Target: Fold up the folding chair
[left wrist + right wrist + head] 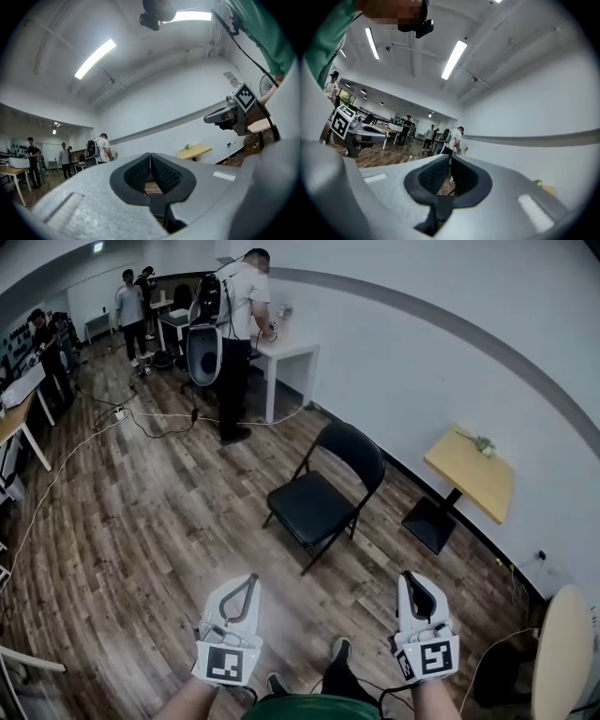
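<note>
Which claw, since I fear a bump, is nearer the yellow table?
Right. The right claw is below and left of the yellow table; the left claw is farther left.

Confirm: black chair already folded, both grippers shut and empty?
Not folded: the head view shows the chair standing open on its legs, seat down. The left gripper and right gripper are shut and empty, as stated.

A: Head cam?
B: Up high, steeply down at floor [141, 521]; folding chair [319, 507] mid-dist.
A: Gripper cams?
B: Right behind own jaws, approx. level, fwd. All 3 share yellow table [469, 474], backpack person [242, 296].
</note>
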The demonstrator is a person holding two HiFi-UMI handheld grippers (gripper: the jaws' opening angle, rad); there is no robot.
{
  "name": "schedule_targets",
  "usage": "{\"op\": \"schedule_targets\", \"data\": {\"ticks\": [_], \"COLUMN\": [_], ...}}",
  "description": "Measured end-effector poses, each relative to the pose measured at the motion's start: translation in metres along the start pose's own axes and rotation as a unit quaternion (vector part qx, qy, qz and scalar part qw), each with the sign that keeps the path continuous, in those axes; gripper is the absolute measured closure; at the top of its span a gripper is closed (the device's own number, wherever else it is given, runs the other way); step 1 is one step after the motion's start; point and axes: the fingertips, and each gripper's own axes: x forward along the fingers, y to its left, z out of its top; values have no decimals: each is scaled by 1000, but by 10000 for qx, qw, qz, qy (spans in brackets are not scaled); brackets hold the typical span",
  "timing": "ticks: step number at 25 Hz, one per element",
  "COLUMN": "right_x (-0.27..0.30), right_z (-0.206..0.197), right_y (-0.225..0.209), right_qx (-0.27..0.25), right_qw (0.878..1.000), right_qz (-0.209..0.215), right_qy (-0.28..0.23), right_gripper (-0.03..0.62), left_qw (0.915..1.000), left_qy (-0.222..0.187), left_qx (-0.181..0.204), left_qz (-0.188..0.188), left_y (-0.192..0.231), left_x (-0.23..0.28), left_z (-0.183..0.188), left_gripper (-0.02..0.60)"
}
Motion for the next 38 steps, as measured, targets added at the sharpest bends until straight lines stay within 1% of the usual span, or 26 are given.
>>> {"op": "schedule_targets", "data": {"ticks": [2,6,11,17,22,26,29,33,36,38], "right_x": [10,41,93,162,205,226,237,253,266,273], "right_z": [-6,-16,-26,-53,-73,-85,-93,-101,-109,-117], "right_y": [1,1,-16,-52,-93,-128,-151,-180,-193,-197], "right_qx": [62,128,338,666,839,920,976,1049,1078,1071], "right_qw": [10000,9996,9986,9959,9939,9932,9930,9928,9929,9930], "right_qz": [15,216,404,617,717,719,661,566,489,468], "right_qy": [56,126,94,48,40,29,27,60,115,182], "right_gripper": [577,577,577,577,577,577,577,579,579,579], "left_qw": [10000,9999,9994,9971,9958,9951,9951,9950,9948,9949], "left_qy": [17,124,301,612,733,769,795,872,901,919], "left_qx": [-62,9,77,358,415,459,361,42,-110,-143], "left_qz": [-3,8,145,259,367,423,459,476,463,383], "left_y": [4,13,26,34,34,29,26,27,31,30], "left_x": [6,26,61,117,171,205,224,250,269,282], "left_z": [-8,-17,-27,-44,-53,-54,-59,-69,-80,-90], "left_gripper": [569,569,569,569,569,569,569,569,569,569]}}
